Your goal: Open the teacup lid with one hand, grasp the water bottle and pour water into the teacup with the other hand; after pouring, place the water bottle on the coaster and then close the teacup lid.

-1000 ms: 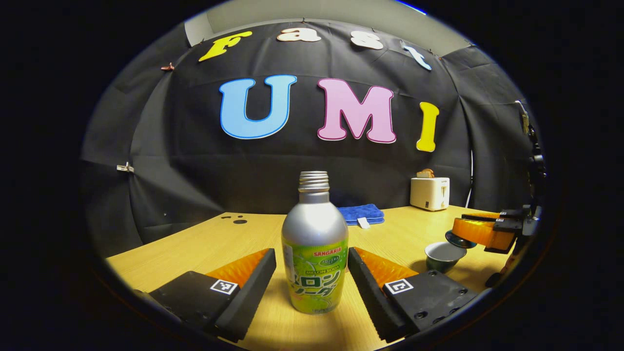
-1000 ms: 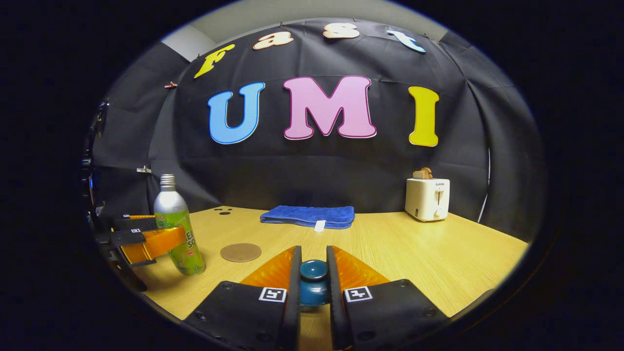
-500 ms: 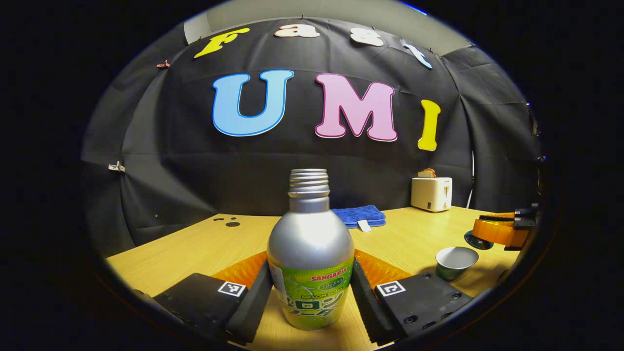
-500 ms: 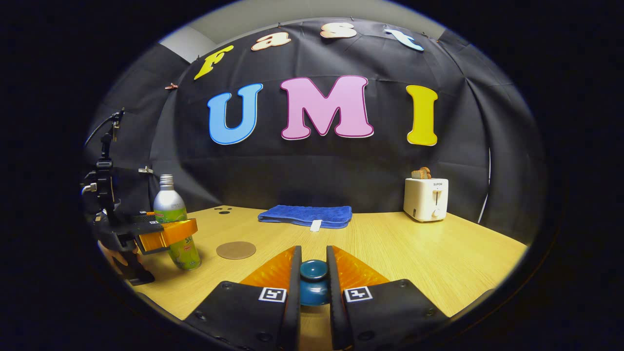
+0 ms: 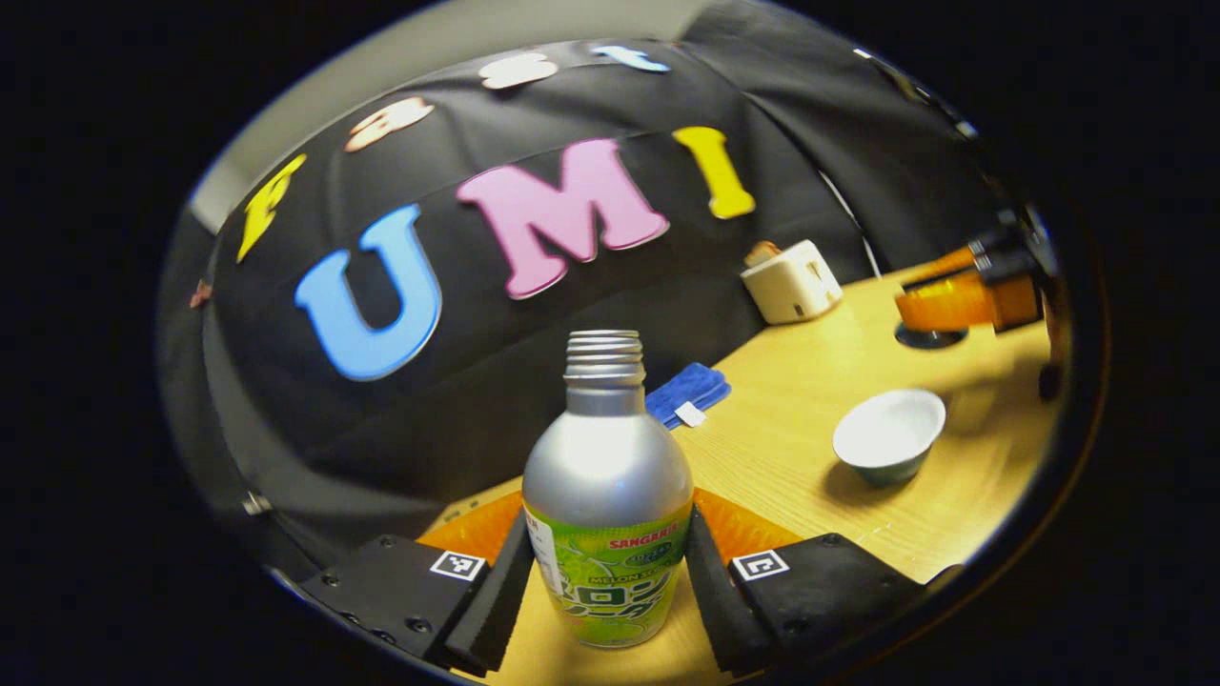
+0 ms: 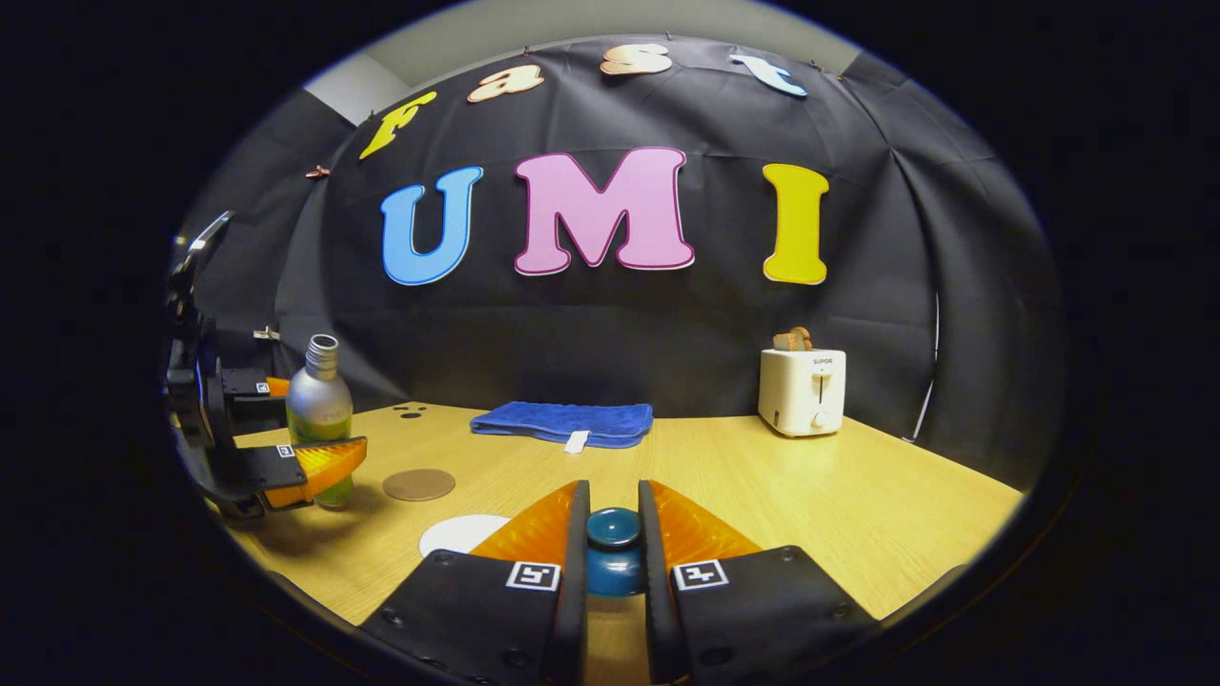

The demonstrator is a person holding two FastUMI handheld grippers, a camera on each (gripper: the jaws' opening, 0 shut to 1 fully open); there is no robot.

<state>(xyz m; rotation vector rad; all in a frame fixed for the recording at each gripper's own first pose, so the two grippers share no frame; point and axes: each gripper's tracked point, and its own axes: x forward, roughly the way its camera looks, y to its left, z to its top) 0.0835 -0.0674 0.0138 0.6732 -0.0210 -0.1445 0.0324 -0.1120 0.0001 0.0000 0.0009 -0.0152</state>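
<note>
1. Left gripper view: left gripper (image 5: 607,581) clamped on silver metal water bottle with green label (image 5: 607,505), both fingers pressing label sides; bottle cap off, threaded neck bare.
2. Same view, scene tilted: light wooden table (image 5: 810,448) slopes up to the right. Open grey teacup with white inside (image 5: 888,433) sits on the table to the right of the bottle, well apart from it, no lid on.
3. Same view, far right: right gripper (image 5: 963,300) above the table past the teacup, a dark round lid edge under it. White toaster (image 5: 789,281) and folded blue towel (image 5: 688,391) at the back by the black cloth wall.
4. Right gripper view: right gripper (image 6: 613,562) closed on the knob of the dark blue teacup lid (image 6: 613,551), fingers pressing both sides.
5. Same view, left: left gripper (image 6: 286,429) holding the water bottle (image 6: 319,400), tilted slightly. Cannot tell whether the base touches the table.
6. Same view: round brown coaster (image 6: 418,484) lies flat on the table (image 6: 858,495) just right of the bottle, nothing on it. White inside of the teacup (image 6: 462,534) peeks beside the left finger.
7. Same view, back: blue towel (image 6: 562,422) centre, toaster (image 6: 802,391) right.
</note>
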